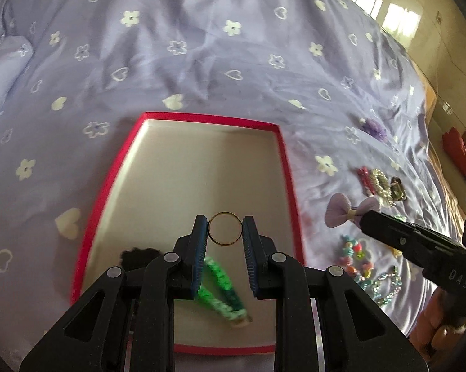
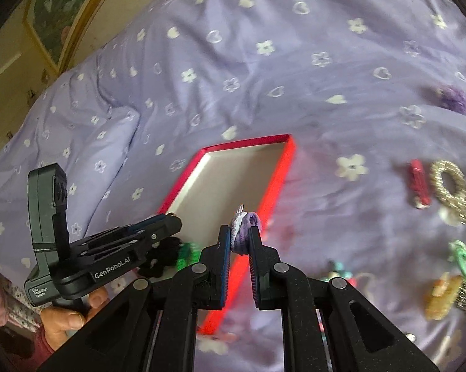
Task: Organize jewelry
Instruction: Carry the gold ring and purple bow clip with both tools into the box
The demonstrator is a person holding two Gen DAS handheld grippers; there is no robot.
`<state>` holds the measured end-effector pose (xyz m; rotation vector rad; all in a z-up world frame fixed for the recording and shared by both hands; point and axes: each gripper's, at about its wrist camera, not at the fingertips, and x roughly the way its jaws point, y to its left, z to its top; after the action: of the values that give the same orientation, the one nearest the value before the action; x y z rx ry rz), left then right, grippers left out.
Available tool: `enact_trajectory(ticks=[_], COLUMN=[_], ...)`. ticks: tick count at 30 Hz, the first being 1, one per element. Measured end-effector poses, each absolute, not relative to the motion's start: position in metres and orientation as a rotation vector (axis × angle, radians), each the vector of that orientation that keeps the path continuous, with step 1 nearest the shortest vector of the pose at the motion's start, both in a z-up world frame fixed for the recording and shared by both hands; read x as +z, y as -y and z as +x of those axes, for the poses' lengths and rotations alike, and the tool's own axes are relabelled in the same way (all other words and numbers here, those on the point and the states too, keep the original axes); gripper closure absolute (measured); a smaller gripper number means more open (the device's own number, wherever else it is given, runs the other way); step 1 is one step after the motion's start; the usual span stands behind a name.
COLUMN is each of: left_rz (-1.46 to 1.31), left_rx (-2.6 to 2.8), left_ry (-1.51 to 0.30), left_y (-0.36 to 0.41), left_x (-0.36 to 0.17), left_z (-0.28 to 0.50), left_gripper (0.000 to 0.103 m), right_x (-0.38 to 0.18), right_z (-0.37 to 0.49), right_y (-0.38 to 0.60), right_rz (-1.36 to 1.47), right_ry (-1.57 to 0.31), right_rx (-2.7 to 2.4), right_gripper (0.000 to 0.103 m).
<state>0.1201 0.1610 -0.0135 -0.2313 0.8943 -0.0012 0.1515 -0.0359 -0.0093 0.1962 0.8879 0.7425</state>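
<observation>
Purple bedspread (image 1: 202, 46), left jaws clamping gold ring (image 1: 225, 228), right jaws pinching purple scrunchie (image 2: 244, 231).

The left gripper (image 1: 225, 229) hides part of the green bracelet (image 1: 223, 291). The black scrunchie (image 1: 141, 255) beside it is blurred.

The bed cover (image 1: 202, 46) is lilac with white flowers and hearts. The box (image 1: 109, 186) has a red rim and a cream inside. At its 6 o'clock lies a green band (image 1: 223, 291); the ring (image 1: 225, 228) is gold.
</observation>
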Motion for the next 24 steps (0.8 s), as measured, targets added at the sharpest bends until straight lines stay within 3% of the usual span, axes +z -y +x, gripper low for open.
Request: enact_trajectory(ticks=[24], left_rz=[-0.202], left_rx=[0.061], left_ry=[-1.007], left_y=[-0.206], left_x=[-0.074], left_z=[0.152], left_gripper=[0.082], right_x=[-0.067], right_z=[0.178], right_y=[-0.061], right_rz=[0.043], right_ry=[-1.043], right_rx=[0.790], right_gripper=[0.092])
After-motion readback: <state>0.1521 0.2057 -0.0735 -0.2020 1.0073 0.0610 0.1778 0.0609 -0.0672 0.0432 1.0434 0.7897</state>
